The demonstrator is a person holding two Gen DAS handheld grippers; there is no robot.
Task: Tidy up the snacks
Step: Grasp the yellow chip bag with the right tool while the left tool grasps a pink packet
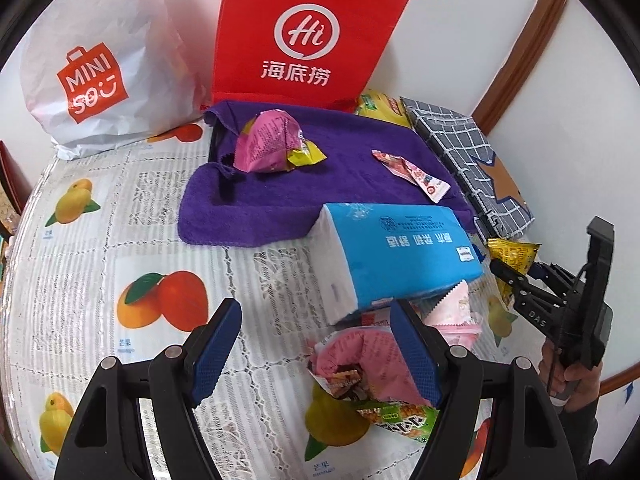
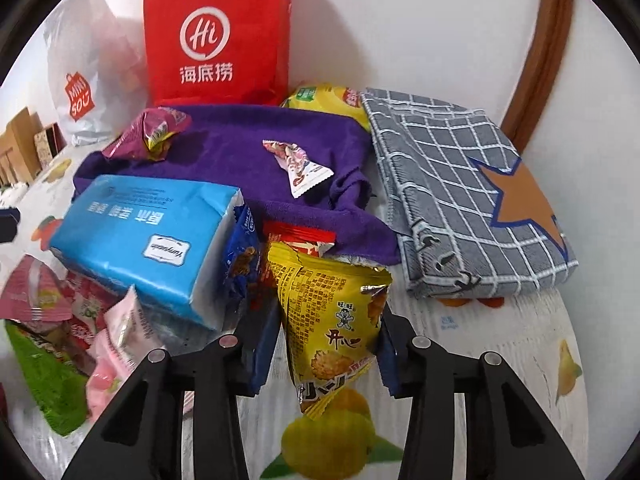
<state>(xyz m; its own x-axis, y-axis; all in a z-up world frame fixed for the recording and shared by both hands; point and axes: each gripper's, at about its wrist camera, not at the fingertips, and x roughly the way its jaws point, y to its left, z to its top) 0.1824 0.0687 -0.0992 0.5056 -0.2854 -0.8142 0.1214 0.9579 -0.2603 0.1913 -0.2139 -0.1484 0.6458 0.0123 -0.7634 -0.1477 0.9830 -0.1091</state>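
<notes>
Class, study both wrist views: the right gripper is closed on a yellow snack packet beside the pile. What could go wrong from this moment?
1. The right gripper pinches the puffy yellow packet near its middle; it may slip out or get crushed.
2. The blue tissue pack rests tilted on loose snacks, so pulling neighbours could topple it.
3. The open left gripper hovers over the pink packet and could snag it.

Open tablecloth (image 1: 120, 240) left and lower left of frame, free to pass. Tissue pack (image 1: 396, 256) and snack pile (image 1: 372, 372) block centre-right; bags (image 1: 304, 36) wall off the top.
</notes>
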